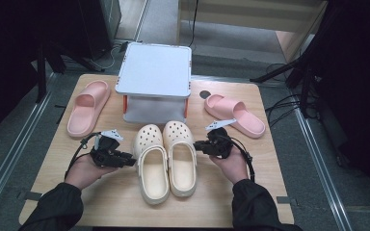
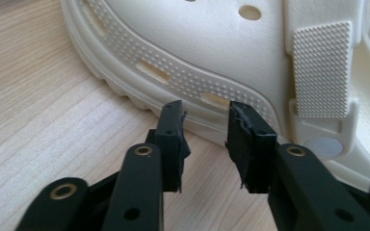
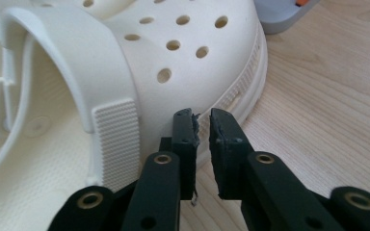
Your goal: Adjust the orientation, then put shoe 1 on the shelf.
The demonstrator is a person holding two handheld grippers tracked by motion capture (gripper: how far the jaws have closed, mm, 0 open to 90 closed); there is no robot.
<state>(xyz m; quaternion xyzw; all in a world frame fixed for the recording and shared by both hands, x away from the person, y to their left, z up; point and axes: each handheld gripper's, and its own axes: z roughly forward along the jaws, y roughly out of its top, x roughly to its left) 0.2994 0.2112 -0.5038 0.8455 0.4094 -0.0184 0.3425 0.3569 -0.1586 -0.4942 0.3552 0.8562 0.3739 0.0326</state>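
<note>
Two cream clogs lie side by side at the table's middle, toes pointing away: the left clog [image 1: 152, 166] and the right clog [image 1: 179, 154]. My left gripper [image 1: 130, 161] is at the left clog's outer side. In the left gripper view its jaws [image 2: 204, 120] stand open, with nothing between them, tips just short of the clog's ribbed sole edge [image 2: 188, 82]. My right gripper [image 1: 197, 145] is at the right clog's outer side. In the right gripper view its jaws [image 3: 201, 120] show a narrow gap, empty, close to the clog's sidewall [image 3: 173, 53] beside the strap.
A white-topped stand with orange legs [image 1: 155, 72] rises just behind the clogs; its foot [image 3: 282, 14] is near the right clog's toe. One pink slide [image 1: 87, 107] lies at the far left, another [image 1: 234, 114] at the far right. Bare wooden table [image 1: 125, 202] lies in front.
</note>
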